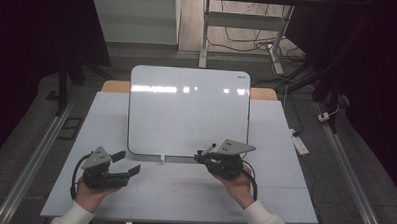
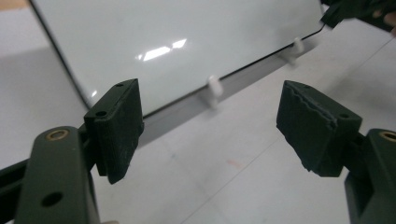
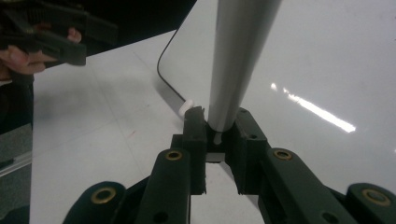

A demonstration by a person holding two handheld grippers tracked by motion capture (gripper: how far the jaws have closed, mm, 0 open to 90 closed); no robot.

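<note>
Right gripper [image 1: 205,155] clamped on a grey marker [image 3: 236,60] at the whiteboard's [image 1: 186,111] lower right edge; left gripper [image 1: 127,162] wide apart, holding nothing.

High view: whiteboard stands tilted on the white table [image 1: 279,190], resting on small white pegs [image 1: 162,158] along its bottom edge. Right gripper sits just at the board's bottom right part, marker end poking up-left from its jaws, tip near or on the board, cannot tell which. Right gripper view: jaws pinched together on the marker's base, barrel running up across the board surface. Left gripper is over the table, just beside the board's lower left corner, not touching it. Left gripper view: both pads [image 2: 119,126] well apart, bare table between them, board edge and two pegs beyond.
</note>
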